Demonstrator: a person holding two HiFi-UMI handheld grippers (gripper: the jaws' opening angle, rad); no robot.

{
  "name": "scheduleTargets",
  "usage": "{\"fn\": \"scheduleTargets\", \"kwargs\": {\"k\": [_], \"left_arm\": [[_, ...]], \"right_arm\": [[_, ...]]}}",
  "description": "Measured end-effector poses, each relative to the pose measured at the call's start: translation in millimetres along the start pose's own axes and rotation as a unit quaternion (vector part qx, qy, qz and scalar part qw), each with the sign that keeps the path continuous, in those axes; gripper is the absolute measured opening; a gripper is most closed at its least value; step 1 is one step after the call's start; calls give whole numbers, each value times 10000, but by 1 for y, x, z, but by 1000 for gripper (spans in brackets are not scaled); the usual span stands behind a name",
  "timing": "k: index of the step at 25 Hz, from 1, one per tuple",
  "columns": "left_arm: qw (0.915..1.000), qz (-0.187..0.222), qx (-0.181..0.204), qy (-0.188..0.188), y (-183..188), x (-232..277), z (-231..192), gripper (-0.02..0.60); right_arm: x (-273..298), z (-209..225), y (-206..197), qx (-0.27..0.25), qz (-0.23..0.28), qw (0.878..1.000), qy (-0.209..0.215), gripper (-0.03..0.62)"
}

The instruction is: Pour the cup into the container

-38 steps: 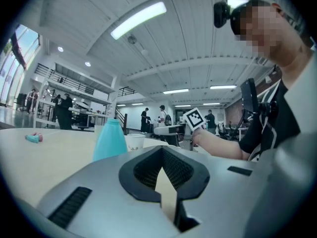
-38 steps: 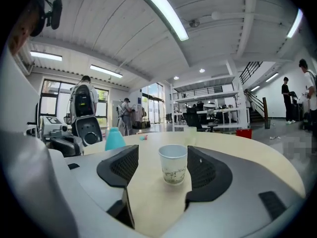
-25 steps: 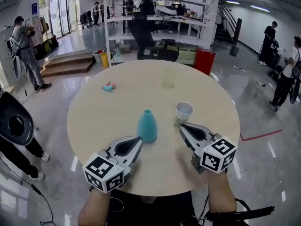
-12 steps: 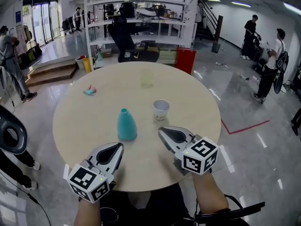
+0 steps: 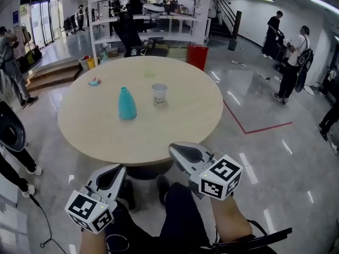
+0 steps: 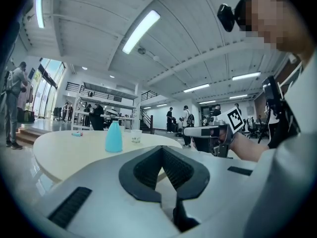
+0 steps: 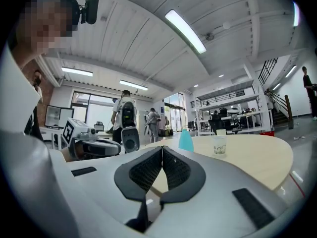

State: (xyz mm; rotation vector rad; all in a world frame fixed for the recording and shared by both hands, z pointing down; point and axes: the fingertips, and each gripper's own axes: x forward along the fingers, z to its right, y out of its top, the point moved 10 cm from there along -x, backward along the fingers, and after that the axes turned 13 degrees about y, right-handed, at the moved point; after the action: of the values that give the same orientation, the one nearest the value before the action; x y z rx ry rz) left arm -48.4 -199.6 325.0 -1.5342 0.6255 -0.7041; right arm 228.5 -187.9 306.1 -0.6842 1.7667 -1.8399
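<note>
Distance is your risk: left tool and right tool, clenched and empty, hang well short of the cup; a hurried reach could spill it beside the container.

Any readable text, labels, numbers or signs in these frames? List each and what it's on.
No text can be read in any view.
Paper cup: print low on its side, too small to read.
Blue wall sign: too small to read.
Marker cubes on the left gripper and right gripper: black-and-white square patterns only, no letters.
</note>
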Motion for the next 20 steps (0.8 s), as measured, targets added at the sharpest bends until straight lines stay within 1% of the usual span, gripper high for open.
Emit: {"fn": "scheduleTargets", "kwargs": {"k": [6,11,15,20], "left_arm": [[9999,73,-94,75,-3,-85,57,2],[9999,98,-99,90,-9,-148,109,2],[9999,45,-93,111,-20,-185,150,0],[10000,10,12,-15,-25,-249,203,0]], "right_arm": [[-55,-90,10,-179,-123,9997,79,8],[-108,-153,1,-114,-141,9998,77,8],[-150,-195,-12,-39,-109,9999,73,8],[-198,-259,-18,6,-12,10000,21,8]]}}
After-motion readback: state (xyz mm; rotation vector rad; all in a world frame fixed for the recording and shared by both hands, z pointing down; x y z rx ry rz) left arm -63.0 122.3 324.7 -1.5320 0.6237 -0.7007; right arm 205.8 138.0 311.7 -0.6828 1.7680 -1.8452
